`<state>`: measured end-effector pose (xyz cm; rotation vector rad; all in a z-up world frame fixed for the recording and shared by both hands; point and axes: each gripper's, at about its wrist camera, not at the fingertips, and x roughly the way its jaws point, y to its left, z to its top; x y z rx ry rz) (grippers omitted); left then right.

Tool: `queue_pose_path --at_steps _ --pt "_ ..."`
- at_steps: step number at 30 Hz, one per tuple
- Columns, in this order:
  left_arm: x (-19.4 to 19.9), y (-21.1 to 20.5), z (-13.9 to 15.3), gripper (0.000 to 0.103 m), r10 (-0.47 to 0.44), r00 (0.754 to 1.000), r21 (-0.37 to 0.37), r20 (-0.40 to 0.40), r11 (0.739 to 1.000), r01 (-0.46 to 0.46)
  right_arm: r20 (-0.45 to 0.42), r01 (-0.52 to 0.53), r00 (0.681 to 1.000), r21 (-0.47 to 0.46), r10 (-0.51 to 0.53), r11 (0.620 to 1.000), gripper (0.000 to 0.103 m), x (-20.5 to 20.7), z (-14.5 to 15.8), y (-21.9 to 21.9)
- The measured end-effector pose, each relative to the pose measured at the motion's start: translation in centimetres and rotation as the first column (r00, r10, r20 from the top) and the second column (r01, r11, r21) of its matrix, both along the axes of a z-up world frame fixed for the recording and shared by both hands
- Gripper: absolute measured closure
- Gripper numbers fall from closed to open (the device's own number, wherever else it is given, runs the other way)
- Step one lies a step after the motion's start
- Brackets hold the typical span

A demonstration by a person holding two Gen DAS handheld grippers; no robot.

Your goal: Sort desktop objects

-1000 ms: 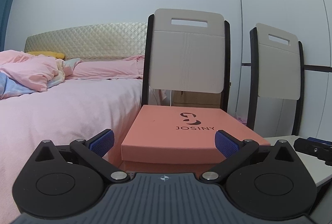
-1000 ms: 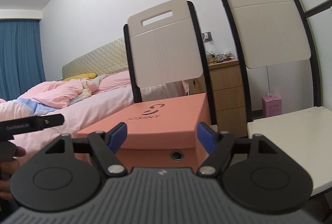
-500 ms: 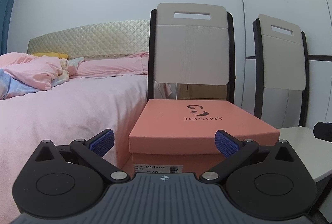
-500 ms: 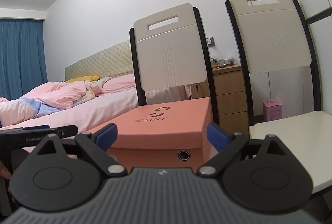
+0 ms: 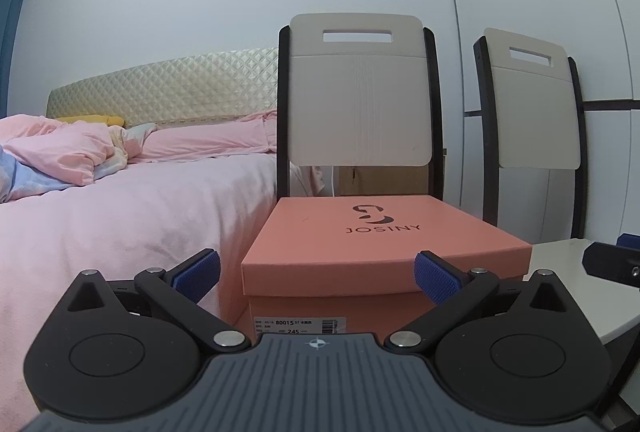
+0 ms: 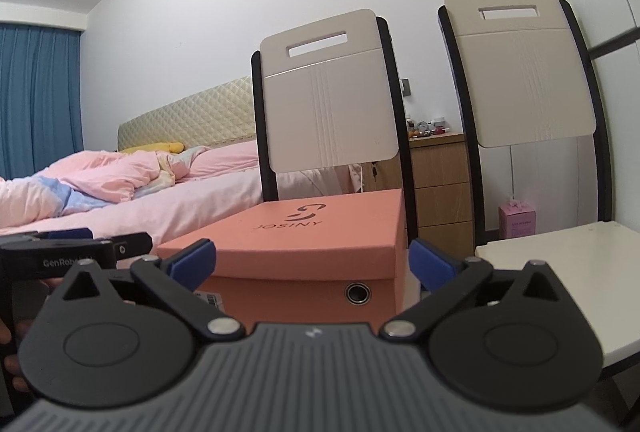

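A salmon-pink cardboard shoebox [image 5: 384,244], matte, with a lift-off lid printed JOSINY, a white barcode label on its near end and a metal eyelet on one side, sits on the seat of a chair [image 5: 360,92] whose smooth cream back panel has a slot handle between black rails. Beside it stands a second chair [image 6: 520,72] of the same make with a bare cream seat. A bed [image 5: 120,216] with soft pink bedding and a quilted beige headboard lies to the left.

The left hand-held gripper [image 5: 316,272] is spread wide and empty, its ribbed blue pads short of the box. The right hand-held gripper [image 6: 312,260] is opening, nothing between its jaws; a second ago they stood clearly narrower, and the box looked nearer
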<state>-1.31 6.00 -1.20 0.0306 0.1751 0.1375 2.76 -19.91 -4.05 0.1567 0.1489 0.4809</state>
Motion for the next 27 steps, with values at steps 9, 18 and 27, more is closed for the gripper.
queue_pose_path --at_steps 9,18,27 --pt "0.15 -0.09 -0.3 0.0 0.013 1.0 0.008 0.0 1.0 -0.013 -0.01 0.021 1.0 -0.002 -0.021 1.0 0.0 0.02 -0.3 0.18" --pt "0.18 -0.04 -0.34 0.0 0.012 1.0 0.012 0.003 1.0 -0.012 -0.019 0.041 0.999 -0.027 -0.041 0.999 0.0 0.12 -0.49 0.27" --pt "0.15 0.06 -0.51 0.0 0.011 1.0 0.014 0.004 1.0 -0.011 -0.023 0.054 0.998 -0.048 -0.056 0.997 0.0 0.23 -0.61 0.39"
